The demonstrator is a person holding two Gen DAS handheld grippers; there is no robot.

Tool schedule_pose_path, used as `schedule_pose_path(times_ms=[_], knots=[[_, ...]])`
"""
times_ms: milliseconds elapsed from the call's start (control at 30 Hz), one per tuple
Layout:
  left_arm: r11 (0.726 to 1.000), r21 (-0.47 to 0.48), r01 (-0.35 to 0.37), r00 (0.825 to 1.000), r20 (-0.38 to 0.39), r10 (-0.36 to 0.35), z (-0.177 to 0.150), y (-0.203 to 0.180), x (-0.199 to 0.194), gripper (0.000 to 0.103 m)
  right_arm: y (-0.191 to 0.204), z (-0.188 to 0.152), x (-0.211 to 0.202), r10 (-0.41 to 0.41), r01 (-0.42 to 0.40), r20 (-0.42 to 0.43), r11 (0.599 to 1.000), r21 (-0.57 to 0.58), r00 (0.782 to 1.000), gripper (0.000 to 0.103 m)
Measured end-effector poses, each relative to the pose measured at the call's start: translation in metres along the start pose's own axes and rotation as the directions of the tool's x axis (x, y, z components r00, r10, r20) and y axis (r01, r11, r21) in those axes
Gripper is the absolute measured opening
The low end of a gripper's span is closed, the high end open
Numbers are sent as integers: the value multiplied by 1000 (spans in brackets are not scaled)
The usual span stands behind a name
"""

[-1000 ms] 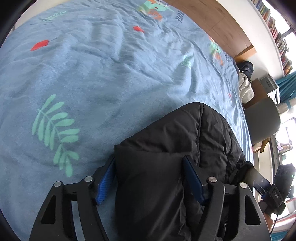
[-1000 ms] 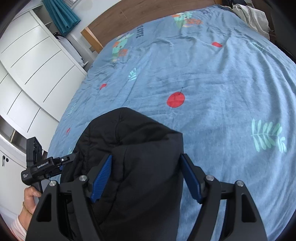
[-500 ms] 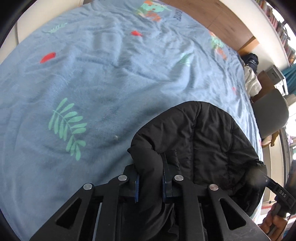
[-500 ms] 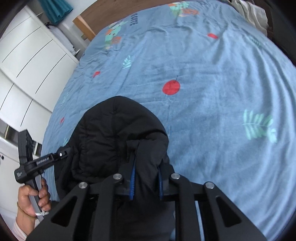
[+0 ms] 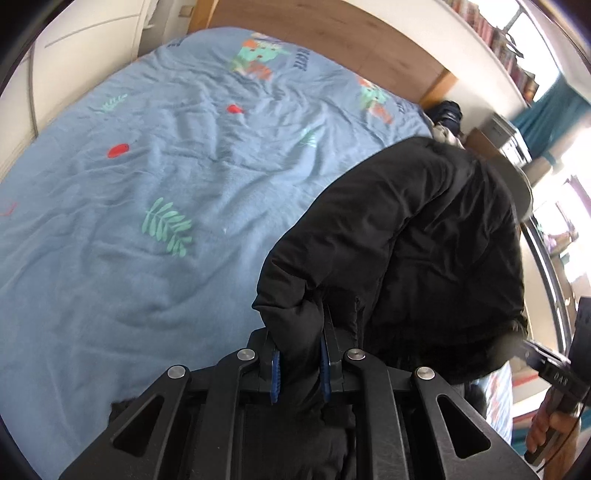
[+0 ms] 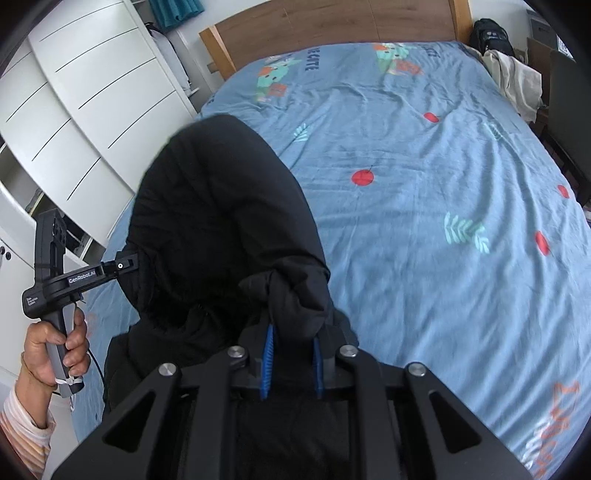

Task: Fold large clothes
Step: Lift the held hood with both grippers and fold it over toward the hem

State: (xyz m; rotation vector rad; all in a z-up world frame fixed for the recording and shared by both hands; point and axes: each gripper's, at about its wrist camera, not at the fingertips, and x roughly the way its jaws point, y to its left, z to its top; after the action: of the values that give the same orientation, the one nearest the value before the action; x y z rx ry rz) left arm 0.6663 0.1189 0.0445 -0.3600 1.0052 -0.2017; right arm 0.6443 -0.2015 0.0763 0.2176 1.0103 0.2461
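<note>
While both claws are biting into bunched black fabric, the scene is reading like this:

Left claw [image 5: 299, 363]: its blue pads are pressing together on a pinched fold of the black puffer jacket [image 5: 424, 240], with only the thickness of the cloth between them.
Right claw [image 6: 291, 363]: it is clamping in the same way on another gathered fold of the jacket, the fabric bulging out just above the pads.
Jacket: it is hanging between the two claws, lifted off the bed; in the left wrist view it is billowing to the right of the claw, in the right wrist view to the left, covering that side of the bedding.
Left hand [image 6: 55, 347]: it is gripping the handle of the left tool at the lower left edge of the right wrist view, with a striped sleeve [image 6: 22, 424] showing at the wrist.
Right hand [image 5: 550, 424]: it is holding the other handle at the lower right edge of the left wrist view.
Bed [image 6: 424, 221]: its blue cover, printed with red dots and green leaves, is lying wrinkled beneath and beyond the jacket.
Headboard [image 6: 332, 33]: wooden, it is standing at the far end of the bed.
Wardrobe [image 6: 74, 92]: white, it is standing beside the bed.
</note>
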Motion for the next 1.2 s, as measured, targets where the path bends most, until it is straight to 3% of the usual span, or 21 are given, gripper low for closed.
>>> schedule_pose_path(times_ms=[167,367,667,900,1100,1200], knots=[[1000,22,14,999,37,-15,-28,-2,-30,15,10,-36,-25,-1,1,39,1000,-5,999,16],[998,49,26,996,78,-30,-92,3,-59,15,15,-97,-48,16,-14,102,1000,-17,995,16],[1000,-3,0,1000,28,1,-166,21,-62,15,-9,-185,-58,85,-101,164,991,89,983,16],[1000,-19,7,1000,14,-7,-192,38,-57,17,-26,-212,-41,98,-117,137,984,135,986,19],[997,-79,17,1000,16,-16,-207,55,-68,20,-28,-219,-47,40,-51,106,993,102,994,19],[994,-111,10,1000,27,-7,-215,63,-83,28,-31,-227,-61,24,-36,110,994,106,994,19]])
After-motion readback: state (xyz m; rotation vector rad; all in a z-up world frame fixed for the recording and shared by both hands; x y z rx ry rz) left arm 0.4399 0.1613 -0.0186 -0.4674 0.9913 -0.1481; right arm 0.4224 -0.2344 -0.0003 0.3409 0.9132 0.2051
